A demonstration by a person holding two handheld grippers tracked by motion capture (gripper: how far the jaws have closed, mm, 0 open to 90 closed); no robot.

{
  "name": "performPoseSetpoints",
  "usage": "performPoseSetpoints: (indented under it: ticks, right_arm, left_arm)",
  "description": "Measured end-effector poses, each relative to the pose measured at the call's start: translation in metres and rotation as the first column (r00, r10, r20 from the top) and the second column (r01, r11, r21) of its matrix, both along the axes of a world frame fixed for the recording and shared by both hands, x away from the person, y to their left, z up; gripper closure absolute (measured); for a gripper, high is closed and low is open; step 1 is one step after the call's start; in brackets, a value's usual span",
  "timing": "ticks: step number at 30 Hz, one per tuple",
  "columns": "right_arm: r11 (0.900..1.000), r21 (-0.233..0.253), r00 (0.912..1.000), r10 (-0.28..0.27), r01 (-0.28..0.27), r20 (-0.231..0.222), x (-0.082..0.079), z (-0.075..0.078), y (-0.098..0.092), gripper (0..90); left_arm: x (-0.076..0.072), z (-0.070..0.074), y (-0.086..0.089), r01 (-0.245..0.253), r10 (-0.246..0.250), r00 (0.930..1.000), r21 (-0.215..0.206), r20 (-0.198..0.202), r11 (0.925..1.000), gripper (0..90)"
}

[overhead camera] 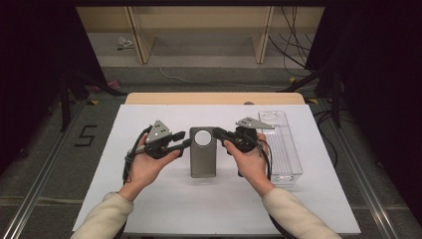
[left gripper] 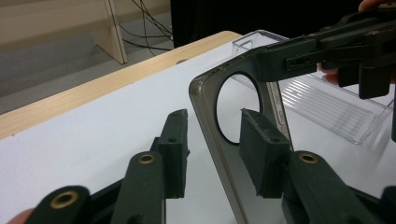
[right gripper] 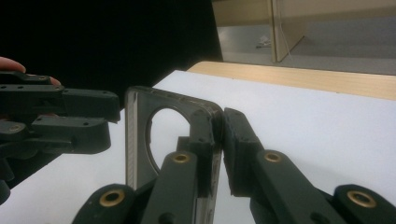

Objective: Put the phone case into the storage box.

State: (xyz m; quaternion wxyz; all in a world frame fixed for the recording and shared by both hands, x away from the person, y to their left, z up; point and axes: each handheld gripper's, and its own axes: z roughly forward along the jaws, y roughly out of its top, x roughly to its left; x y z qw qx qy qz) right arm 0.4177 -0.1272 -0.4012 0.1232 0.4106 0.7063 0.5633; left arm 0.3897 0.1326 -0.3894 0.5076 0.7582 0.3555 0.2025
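A person seated at a white desk (overhead camera: 149, 209) works a smoky translucent phone case (overhead camera: 203, 159) with a hand-held gripper on each side. The right gripper (right gripper: 219, 140) has its jaws clenched on the case's edge near the upper corner, one black pad pressed to each face of the thin wall, as its own camera shows from close range. From above, the same right gripper (overhead camera: 219, 132) reaches in from the case's right side, close to the round camera cutout (overhead camera: 203, 136).

The left gripper (left gripper: 212, 151) has its jaws released: the two pads stand well apart, with the case's near edge rising between them and touching neither pad for certain. From above, the left gripper (overhead camera: 185, 144) sits just beside the case's left edge, held in the person's left hand (overhead camera: 145, 167). The right hand (overhead camera: 249, 159) grips its tool on the opposite side.

In the left gripper view the case (left gripper: 219, 135) stands tilted up off the desk, its cutout directly ahead of the open jaws, and the right gripper's jaws meet its top corner beyond. A clear plastic tray (overhead camera: 283, 144) lies on the desk just past the right gripper, on the side away from the case. Both sleeves (overhead camera: 107, 214) are cream-coloured.
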Motion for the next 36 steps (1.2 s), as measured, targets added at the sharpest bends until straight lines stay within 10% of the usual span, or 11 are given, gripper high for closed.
performPoseSetpoints:
  ticks: [26,36]
  right_arm:
    - [1.000,-0.013,0.9996,-0.007,0.008,0.027,-0.001,0.003,-0.001,83.4]
    - [0.999,-0.027,0.9979,-0.021,0.023,0.061,-0.001,0.007,-0.005,83.4]
  left_arm:
    - [0.000,0.001,0.003,-0.022,0.022,0.9997,-0.012,0.006,0.9997,65.6]
    - [0.001,0.004,0.013,-0.018,0.017,0.9981,0.023,0.060,0.9996,45.4]
